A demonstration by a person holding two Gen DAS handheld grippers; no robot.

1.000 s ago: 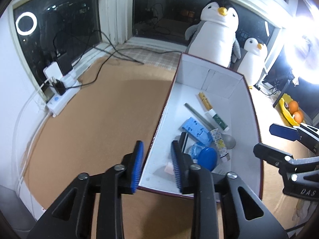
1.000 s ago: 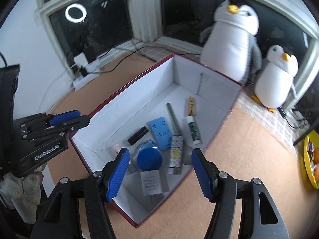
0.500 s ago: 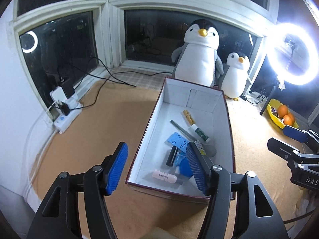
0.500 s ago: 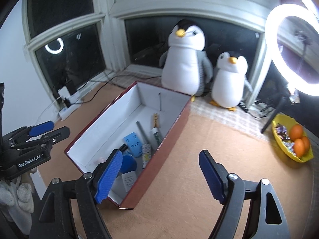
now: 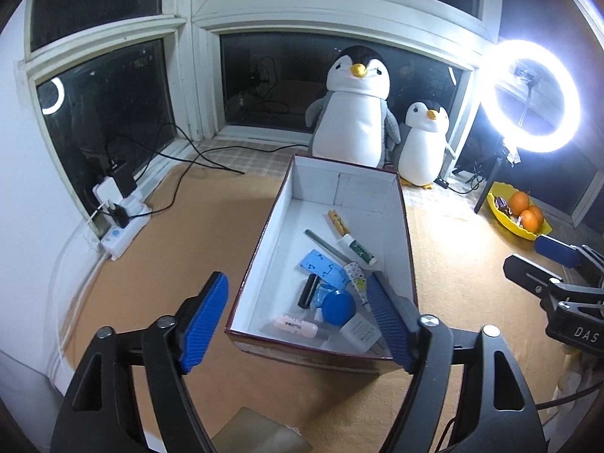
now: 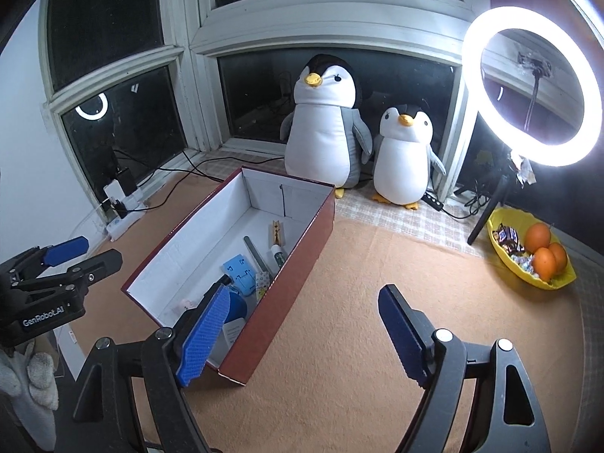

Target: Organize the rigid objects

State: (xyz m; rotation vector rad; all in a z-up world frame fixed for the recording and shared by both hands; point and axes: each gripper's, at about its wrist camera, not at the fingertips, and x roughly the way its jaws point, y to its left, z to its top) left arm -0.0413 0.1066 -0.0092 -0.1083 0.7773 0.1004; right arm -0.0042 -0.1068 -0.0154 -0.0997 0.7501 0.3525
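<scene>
A long box, red outside and white inside [image 5: 406, 226] [image 6: 290, 294], lies on the tan mat. In it are a blue round lid [image 5: 338, 305], a blue flat plastic piece [image 5: 321, 264], a black cylinder [image 5: 307, 290], a pink tube [image 5: 296, 326], a white block [image 5: 360, 334], a wooden clothespin [image 5: 338, 221] and a grey stick [image 5: 324, 243]. My left gripper [image 5: 296, 277] [image 6: 83, 256] hovers above the box's near end, its jaws opening with nothing between the pads. My right gripper [image 6: 304, 290] [image 5: 543, 260] hangs open and empty over the box's right wall.
Two plush penguins [image 6: 326, 132] [image 6: 404, 158] stand behind the box at the window. A lit ring light [image 6: 532, 87] and a yellow bowl of oranges [image 6: 528, 260] are on the right. A power strip with cables [image 5: 120, 222] lies at left.
Both grippers have drawn back and up from the box, so the whole box and window show. Both pairs of jaws have spread wider, the left the most.
</scene>
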